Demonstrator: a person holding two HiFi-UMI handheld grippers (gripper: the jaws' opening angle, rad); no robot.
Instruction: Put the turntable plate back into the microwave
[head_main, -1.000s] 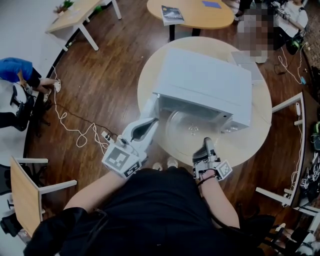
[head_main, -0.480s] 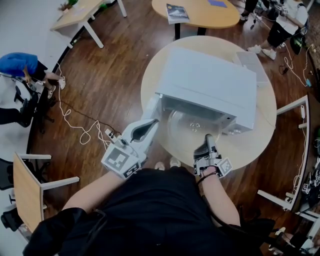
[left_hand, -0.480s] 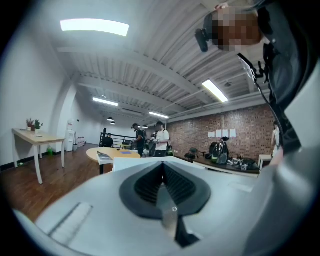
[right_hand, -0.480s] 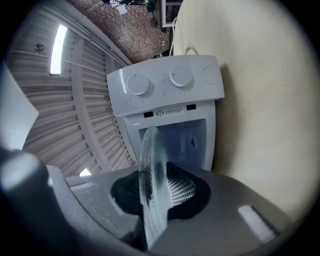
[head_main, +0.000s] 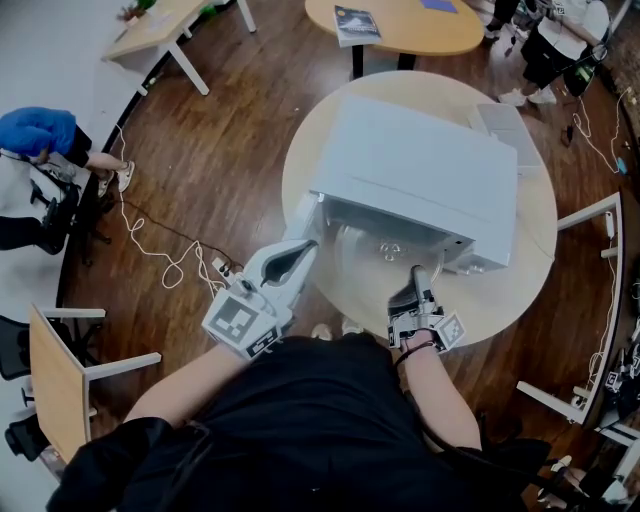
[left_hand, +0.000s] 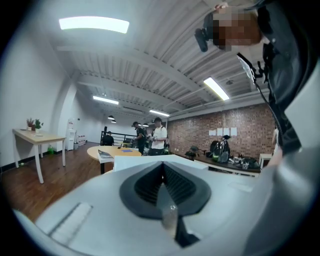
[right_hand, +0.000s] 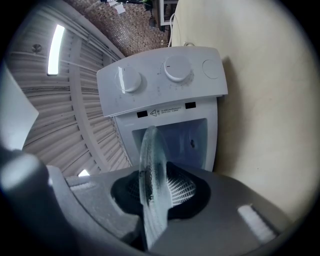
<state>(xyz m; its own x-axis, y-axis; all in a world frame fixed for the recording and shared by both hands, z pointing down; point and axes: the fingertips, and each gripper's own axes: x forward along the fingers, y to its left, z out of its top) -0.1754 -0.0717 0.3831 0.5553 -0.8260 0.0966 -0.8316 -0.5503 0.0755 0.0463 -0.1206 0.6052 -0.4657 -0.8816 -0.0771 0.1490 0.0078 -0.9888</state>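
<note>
Right hand-held gripper (head_main: 418, 272) clamps turntable plate (right_hand: 151, 165) rim; plate's far part hidden inside microwave (head_main: 420, 170). Left hand-held gripper (head_main: 302, 246) pinches door (head_main: 304, 212) edge, seen only edge-on.

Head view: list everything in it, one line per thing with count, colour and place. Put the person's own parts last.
microwave: one, white, on the round table.
round table: one, light wood, middle of the view.
turntable plate: one, clear glass, partly inside the microwave's opening.
far table: one, light wood, top edge.
magazine: one, dark cover, on the far table.
cable: one, white, on the dark wood floor, left.
seated person: one, blue top, far left.
left gripper: one, white, shut, by the microwave's left front corner.
right gripper: one, dark, shut on the turntable plate's near rim.
</note>
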